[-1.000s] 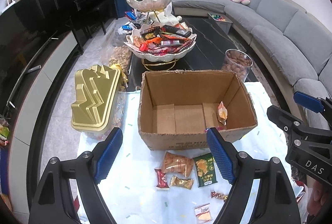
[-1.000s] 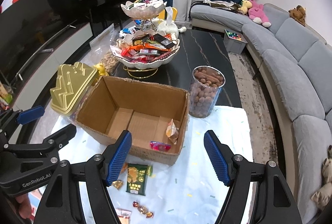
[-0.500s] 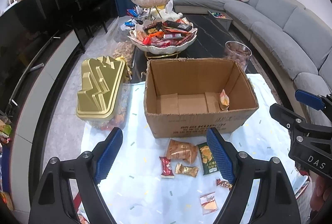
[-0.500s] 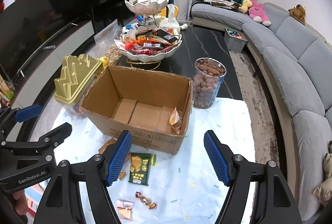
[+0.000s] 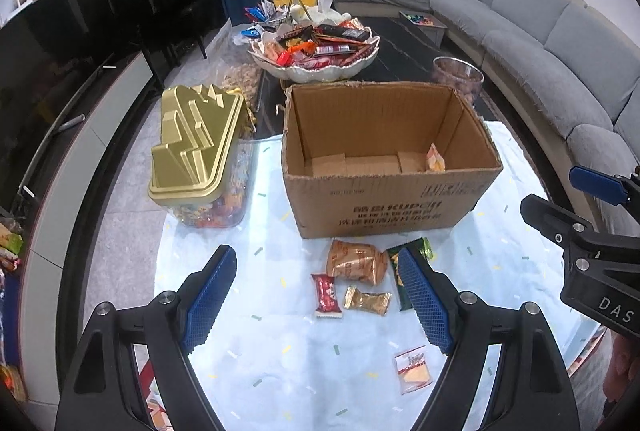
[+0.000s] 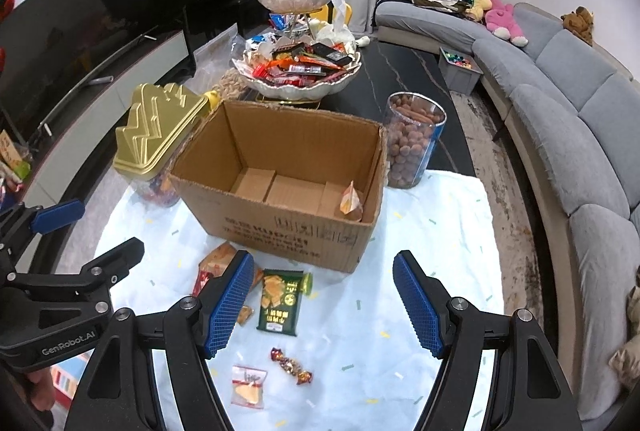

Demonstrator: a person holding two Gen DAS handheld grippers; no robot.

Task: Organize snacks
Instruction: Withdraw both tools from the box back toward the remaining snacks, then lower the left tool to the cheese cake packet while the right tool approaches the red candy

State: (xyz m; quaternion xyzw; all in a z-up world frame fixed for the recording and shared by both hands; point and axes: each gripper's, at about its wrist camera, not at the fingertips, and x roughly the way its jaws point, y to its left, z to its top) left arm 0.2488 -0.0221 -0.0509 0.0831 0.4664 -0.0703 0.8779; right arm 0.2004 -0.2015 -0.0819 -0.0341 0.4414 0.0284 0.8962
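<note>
Snacks scattered in front of an open box

The cardboard box (image 5: 394, 205) stands upright, one orange packet (image 6: 351, 202) leaning in its right corner. Before it on the cloth lie an orange bag (image 5: 356, 262), green packet (image 6: 282, 300), red bar (image 5: 327, 293), gold candy (image 5: 367, 300), clear sachet (image 6: 248, 385) and foil sweets (image 6: 292, 364).

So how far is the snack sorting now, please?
Only started. Done: one orange packet lies inside the cardboard box. In hand: nothing; the left gripper and right gripper are both open and empty above the cloth. Left: the brown bag, green packet, red bar, gold candy, clear sachet and twisted candies lie outside the box.
</note>
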